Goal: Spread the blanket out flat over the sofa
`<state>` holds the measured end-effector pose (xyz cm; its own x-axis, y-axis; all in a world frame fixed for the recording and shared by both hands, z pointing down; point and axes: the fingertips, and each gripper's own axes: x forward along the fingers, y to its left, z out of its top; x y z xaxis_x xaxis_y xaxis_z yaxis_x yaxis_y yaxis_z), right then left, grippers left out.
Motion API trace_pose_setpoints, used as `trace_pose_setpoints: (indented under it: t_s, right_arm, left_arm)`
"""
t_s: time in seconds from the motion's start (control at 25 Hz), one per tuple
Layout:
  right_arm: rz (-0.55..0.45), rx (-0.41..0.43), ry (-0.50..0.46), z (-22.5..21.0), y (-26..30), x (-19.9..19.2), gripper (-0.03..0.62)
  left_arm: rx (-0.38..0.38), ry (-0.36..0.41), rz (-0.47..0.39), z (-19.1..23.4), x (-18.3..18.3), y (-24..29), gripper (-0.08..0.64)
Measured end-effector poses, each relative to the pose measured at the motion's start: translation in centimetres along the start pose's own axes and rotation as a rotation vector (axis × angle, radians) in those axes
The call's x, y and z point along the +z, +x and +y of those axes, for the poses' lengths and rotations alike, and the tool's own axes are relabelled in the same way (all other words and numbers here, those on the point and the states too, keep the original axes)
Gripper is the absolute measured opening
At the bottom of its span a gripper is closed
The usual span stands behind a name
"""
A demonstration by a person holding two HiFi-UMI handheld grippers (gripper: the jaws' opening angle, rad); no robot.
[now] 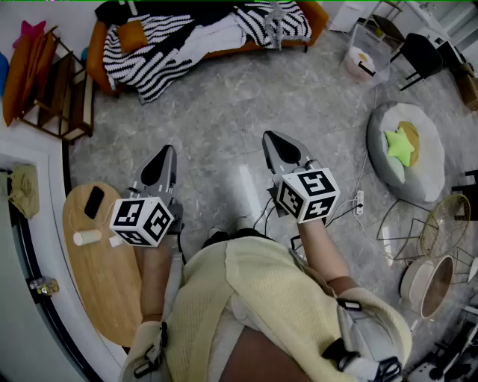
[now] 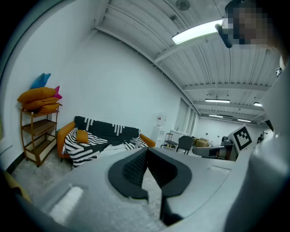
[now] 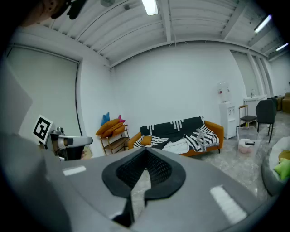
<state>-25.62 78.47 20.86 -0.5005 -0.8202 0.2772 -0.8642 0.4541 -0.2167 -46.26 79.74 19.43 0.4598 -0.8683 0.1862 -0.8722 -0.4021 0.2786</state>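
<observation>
Both grippers are empty: my left gripper [image 1: 166,151] and my right gripper [image 1: 268,136] each have their jaws pressed together, held over the grey floor [image 1: 216,123] well apart from the sofa [image 1: 320,16]. I note the striped blanket [image 1: 149,63] lying bunched and rumpled along the sofa's seat, with a fold spilling over the front edge near its left end in the head view.

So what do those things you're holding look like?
The left hand-held gripper and right hand-held gripper are grey and pointy like beaks, with dark ridged pads inside. Each carries a white cube with black square markings. The person wears a pale yellow knitted top.
</observation>
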Motion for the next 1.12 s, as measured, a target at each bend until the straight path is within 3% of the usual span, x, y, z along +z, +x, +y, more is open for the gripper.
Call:
trace_pose_setpoints:
  t_s: [0.2,0.44,0.68,0.84,1.12]
  right_arm:
    - [0.033,0.017,0.034,-1.3,0.3,-1.0,-0.002]
    - [0.044,-0.002,0.044,-3.3,1.1,-1.9,-0.002]
    - [0.073,0.035,0.03,-4.1,4.5,-2.0,-0.002]
    - [0.082,0.016,0.015,-5.5,8.2,-1.4,0.0]
    - [0.073,-0.033,0.017,-8.8,15.7,1.7,0.0]
  left_arm:
    - [-0.025,-0.042,-0.027,-1.0,-0.2,1.0,0.002]
    - [-0.026,-0.04,0.011,-1.5,-1.4,2.9,0.002]
    - [-0.022,-0.004,0.052,1.0,-1.8,6.8,0.002]
    - [-0.03,0.034,0.077,3.5,-1.9,10.9,0.002]
    - [-0.083,0.011,0.107,8.0,-0.4,18.7,0.002]
